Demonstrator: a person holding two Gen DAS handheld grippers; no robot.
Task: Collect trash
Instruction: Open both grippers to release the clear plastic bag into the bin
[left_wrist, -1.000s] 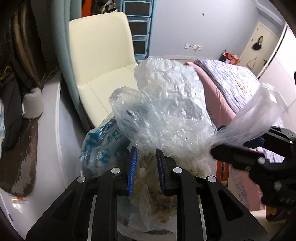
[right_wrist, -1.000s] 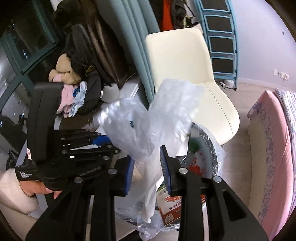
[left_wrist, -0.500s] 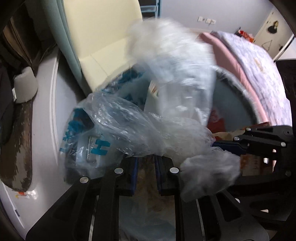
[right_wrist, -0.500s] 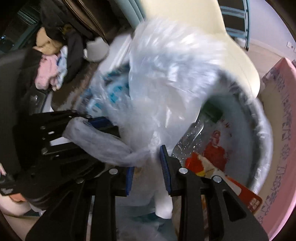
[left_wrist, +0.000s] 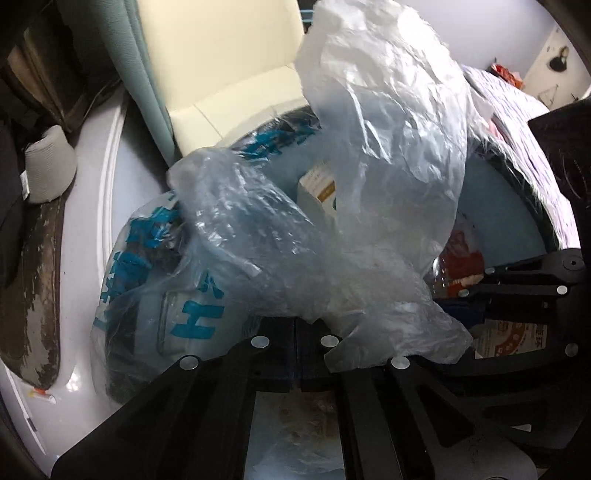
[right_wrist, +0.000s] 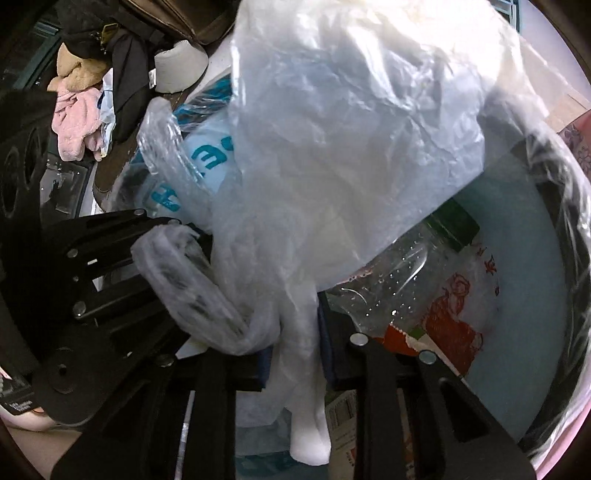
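Note:
A crumpled clear-white plastic bag (left_wrist: 384, 122) hangs over the round trash bin (left_wrist: 517, 177), with its lower part inside the rim. My left gripper (left_wrist: 297, 347) is shut, its pads together under a fold of that bag. In the right wrist view a twisted strand of the bag wraps the left gripper (right_wrist: 184, 236). My right gripper (right_wrist: 295, 354) is closing, and a white strand of the plastic bag (right_wrist: 351, 122) fills the gap between its pads. It also shows at the right of the left wrist view, right gripper (left_wrist: 469, 302).
The trash bin (right_wrist: 554, 206) has a clear liner and holds a plastic bottle (right_wrist: 399, 273), a red-printed wrapper (right_wrist: 454, 321) and a carton (left_wrist: 317, 188). A blue-printed bag (left_wrist: 166, 295) lies against its left side. A cream chair (left_wrist: 221, 66) stands behind, clothes (right_wrist: 77, 110) at left.
Both grippers have dropped toward the bin and tipped downward, carrying the plastic bag down over its opening. The left jaws have closed fully; the right jaws have narrowed.

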